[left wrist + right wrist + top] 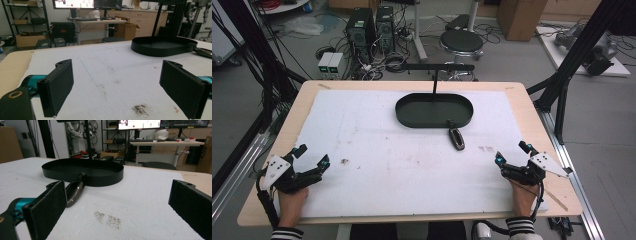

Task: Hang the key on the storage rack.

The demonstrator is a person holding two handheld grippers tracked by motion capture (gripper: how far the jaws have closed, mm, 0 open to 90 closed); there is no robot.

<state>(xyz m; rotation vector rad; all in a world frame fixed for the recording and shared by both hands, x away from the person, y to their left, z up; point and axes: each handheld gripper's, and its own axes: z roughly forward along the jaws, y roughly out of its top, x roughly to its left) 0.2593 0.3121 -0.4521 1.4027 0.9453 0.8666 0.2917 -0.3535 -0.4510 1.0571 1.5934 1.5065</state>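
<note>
Resting near our edge of the table, the left gripper (310, 159) and the right gripper (512, 154) sit well apart on the white mat (377, 165), each held by a hand (291, 200). We see both sets of jaws spread wide, with nothing between them. Just ahead of the left gripper lies a dark stain (140, 109); ahead of the right gripper lie two grey smudges (108, 218). Farther forward and to the left of the right gripper, a small dark oblong object (456, 138) lies on the mat, its far end touching the rim of the black oval tray (412, 117). A thin black post (434, 87) rises from the tray.
</note>
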